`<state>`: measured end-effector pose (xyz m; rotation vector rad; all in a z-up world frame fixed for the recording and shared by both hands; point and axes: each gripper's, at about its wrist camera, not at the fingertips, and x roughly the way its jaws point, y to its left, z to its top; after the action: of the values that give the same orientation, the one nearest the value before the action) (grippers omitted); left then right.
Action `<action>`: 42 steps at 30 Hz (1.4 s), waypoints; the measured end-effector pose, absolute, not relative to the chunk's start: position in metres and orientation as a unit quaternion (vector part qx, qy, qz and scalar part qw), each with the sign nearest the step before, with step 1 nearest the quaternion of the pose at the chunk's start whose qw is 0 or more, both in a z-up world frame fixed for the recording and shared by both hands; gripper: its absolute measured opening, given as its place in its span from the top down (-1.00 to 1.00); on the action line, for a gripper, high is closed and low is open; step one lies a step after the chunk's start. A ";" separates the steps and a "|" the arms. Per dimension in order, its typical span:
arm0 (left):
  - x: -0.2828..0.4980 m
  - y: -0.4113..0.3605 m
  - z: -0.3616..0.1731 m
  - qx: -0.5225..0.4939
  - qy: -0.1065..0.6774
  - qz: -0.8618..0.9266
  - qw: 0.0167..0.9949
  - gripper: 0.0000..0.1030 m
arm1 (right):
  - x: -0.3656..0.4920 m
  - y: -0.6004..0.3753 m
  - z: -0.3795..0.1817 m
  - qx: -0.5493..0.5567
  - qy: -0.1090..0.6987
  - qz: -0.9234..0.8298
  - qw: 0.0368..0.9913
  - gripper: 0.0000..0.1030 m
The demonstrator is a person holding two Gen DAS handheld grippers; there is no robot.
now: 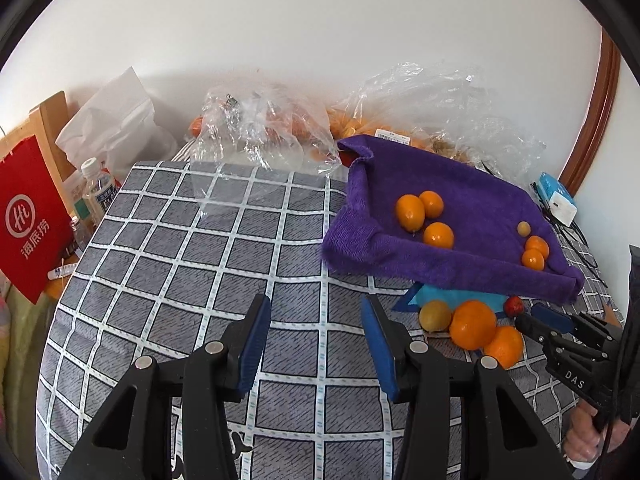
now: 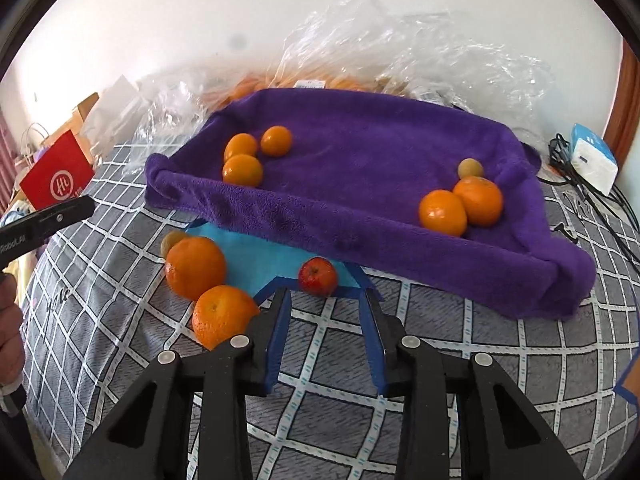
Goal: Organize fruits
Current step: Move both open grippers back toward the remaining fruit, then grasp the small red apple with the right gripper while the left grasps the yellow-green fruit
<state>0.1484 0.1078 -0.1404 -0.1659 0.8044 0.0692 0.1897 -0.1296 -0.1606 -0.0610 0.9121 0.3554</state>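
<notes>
A purple towel-lined tray (image 2: 360, 220) (image 1: 452, 268) holds three oranges (image 2: 243, 170) at its left, and two oranges (image 2: 443, 212) and a small yellow-brown fruit (image 2: 470, 168) at its right. In front of it on the checked cloth lie two oranges (image 2: 196, 266) (image 2: 222, 314), a yellowish fruit (image 2: 172, 240) and a small red fruit (image 2: 318, 276). My right gripper (image 2: 326, 300) is open and empty, its tips just short of the red fruit. My left gripper (image 1: 316, 312) is open and empty over bare cloth, left of the loose fruit (image 1: 472, 324).
Clear plastic bags of fruit (image 1: 264, 128) lie behind the tray by the wall. A red paper bag (image 1: 28, 220) and bottles (image 1: 98, 188) stand at the left edge. A white-blue box (image 2: 592, 156) with cables sits at the right. Blue paper (image 2: 256, 256) lies under the tray.
</notes>
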 end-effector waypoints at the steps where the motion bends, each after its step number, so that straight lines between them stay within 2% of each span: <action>1: 0.147 0.108 -0.142 -0.081 0.392 0.031 0.916 0.13 | 0.192 -0.127 -0.161 -0.033 0.438 0.170 0.882 0.31; 4: 0.149 0.103 -0.148 -0.079 0.399 0.021 0.913 0.13 | 0.201 -0.125 -0.166 -0.034 0.445 0.167 0.879 0.31; 9: 0.157 0.089 -0.156 -0.083 0.410 -0.011 0.908 0.13 | 0.210 -0.120 -0.171 -0.035 0.449 0.175 0.875 0.54; 18: 0.171 0.049 -0.174 -0.063 0.438 -0.044 0.896 0.13 | 0.191 -0.153 -0.157 -0.031 0.412 0.157 0.897 0.55; 31: 0.186 0.019 -0.183 -0.053 0.438 -0.039 0.896 0.17 | 0.191 -0.186 -0.163 0.004 0.417 0.150 0.896 0.54; 32: 0.186 0.017 -0.183 -0.049 0.435 -0.035 0.898 0.20 | 0.191 -0.186 -0.163 0.000 0.417 0.147 0.897 0.54; 34: 0.183 0.015 -0.184 -0.042 0.428 -0.032 0.902 0.50 | 0.191 -0.185 -0.167 -0.013 0.420 0.134 0.897 0.54; 42: 0.178 0.023 -0.186 -0.071 0.416 -0.045 0.906 0.50 | 0.195 -0.188 -0.174 -0.002 0.436 0.128 0.891 0.54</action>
<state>0.1780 0.0230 -0.1856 -0.1469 0.8589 -0.0929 0.1954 -0.1879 -0.1742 -0.0048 0.9060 0.2659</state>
